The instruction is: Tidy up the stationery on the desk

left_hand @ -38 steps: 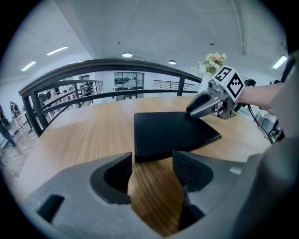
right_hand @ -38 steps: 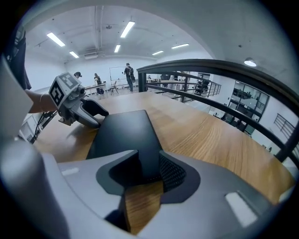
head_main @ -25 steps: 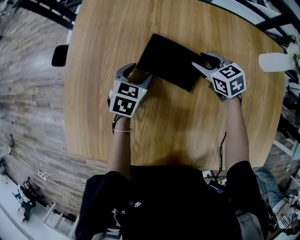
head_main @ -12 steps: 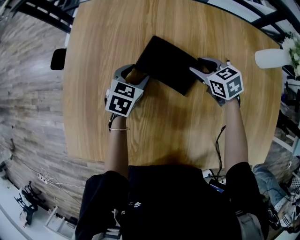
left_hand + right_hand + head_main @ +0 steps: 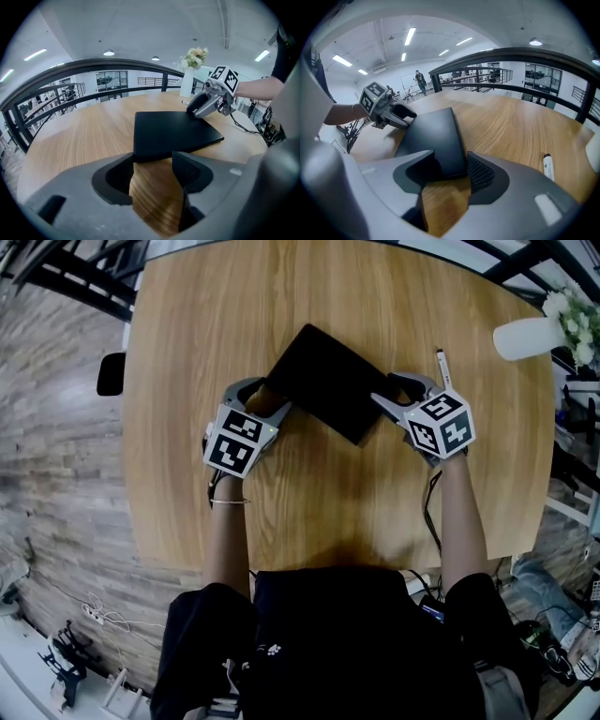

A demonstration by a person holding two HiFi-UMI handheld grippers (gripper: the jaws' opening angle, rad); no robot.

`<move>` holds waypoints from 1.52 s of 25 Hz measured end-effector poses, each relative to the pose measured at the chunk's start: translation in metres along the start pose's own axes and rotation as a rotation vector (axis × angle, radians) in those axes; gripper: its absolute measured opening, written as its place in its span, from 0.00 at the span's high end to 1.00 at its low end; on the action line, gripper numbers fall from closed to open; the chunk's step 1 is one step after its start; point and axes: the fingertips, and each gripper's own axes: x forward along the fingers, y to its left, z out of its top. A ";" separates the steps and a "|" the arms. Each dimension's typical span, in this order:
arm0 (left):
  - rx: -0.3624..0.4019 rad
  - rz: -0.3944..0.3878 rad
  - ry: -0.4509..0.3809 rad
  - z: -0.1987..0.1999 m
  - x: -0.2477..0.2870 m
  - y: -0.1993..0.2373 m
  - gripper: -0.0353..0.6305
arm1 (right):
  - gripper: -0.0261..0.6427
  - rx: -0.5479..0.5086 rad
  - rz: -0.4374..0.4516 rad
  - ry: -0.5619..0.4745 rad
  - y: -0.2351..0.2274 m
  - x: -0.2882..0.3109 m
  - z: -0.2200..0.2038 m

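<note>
The black pad is straddled, unclamped, by the spread left tool and just-narrowed right tool; it could be skidded by uneven closing.

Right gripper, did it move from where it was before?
Yes. The right gripper slid back toward the person, uncovering the white pen it hid before. Its jaws have just been closing, with a corner of the black pad between them.
</note>
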 end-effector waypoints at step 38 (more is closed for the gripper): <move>0.088 -0.045 0.023 -0.015 -0.005 -0.075 0.87 | 0.63 0.111 -0.081 -0.010 0.077 -0.058 -0.085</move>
